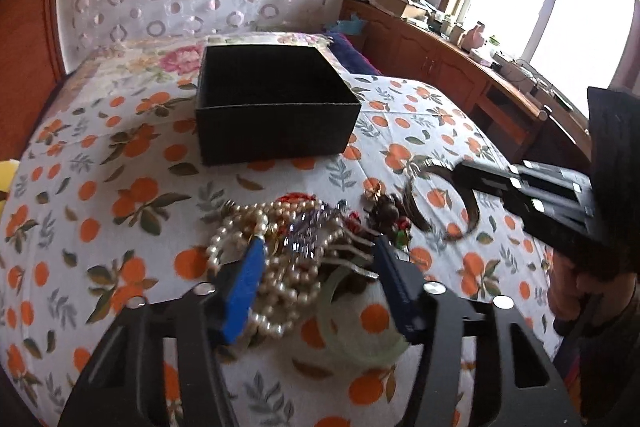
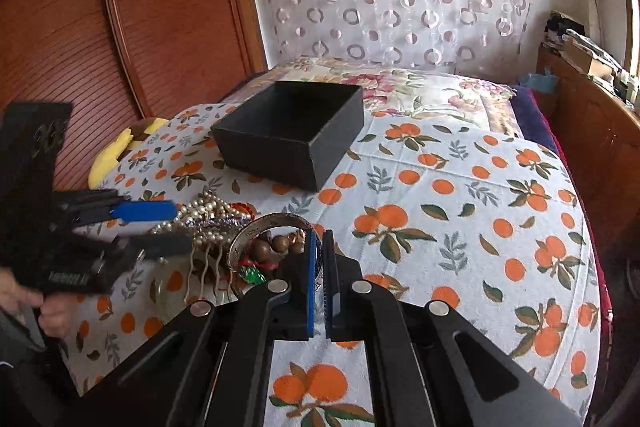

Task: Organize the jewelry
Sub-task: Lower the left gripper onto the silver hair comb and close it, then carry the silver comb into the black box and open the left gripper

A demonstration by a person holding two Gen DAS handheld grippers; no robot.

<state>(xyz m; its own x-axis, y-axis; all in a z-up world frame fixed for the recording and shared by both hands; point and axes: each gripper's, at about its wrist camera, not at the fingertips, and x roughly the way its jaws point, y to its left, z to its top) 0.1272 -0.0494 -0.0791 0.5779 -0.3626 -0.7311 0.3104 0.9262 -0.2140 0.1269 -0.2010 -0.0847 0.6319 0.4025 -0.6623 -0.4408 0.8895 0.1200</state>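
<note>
A heap of jewelry (image 1: 304, 239) lies on the orange-print bedspread: pearl strands (image 1: 276, 291), a pale green bangle (image 1: 360, 339), a hair comb, brown beads (image 2: 276, 247). An open, empty black box (image 1: 276, 107) stands behind it; it also shows in the right wrist view (image 2: 292, 143). My left gripper (image 1: 320, 247) is open, its blue pads on either side of the pearls and comb. My right gripper (image 2: 319, 239) is shut on a silver bangle (image 2: 256, 231), held just above the heap; the bangle also shows in the left wrist view (image 1: 440, 199).
The bedspread (image 2: 460, 227) stretches to the right. A yellow cushion (image 2: 116, 151) lies at the bed's left edge by a wooden wardrobe (image 2: 120, 27). A cluttered wooden cabinet (image 1: 460, 59) runs under the window.
</note>
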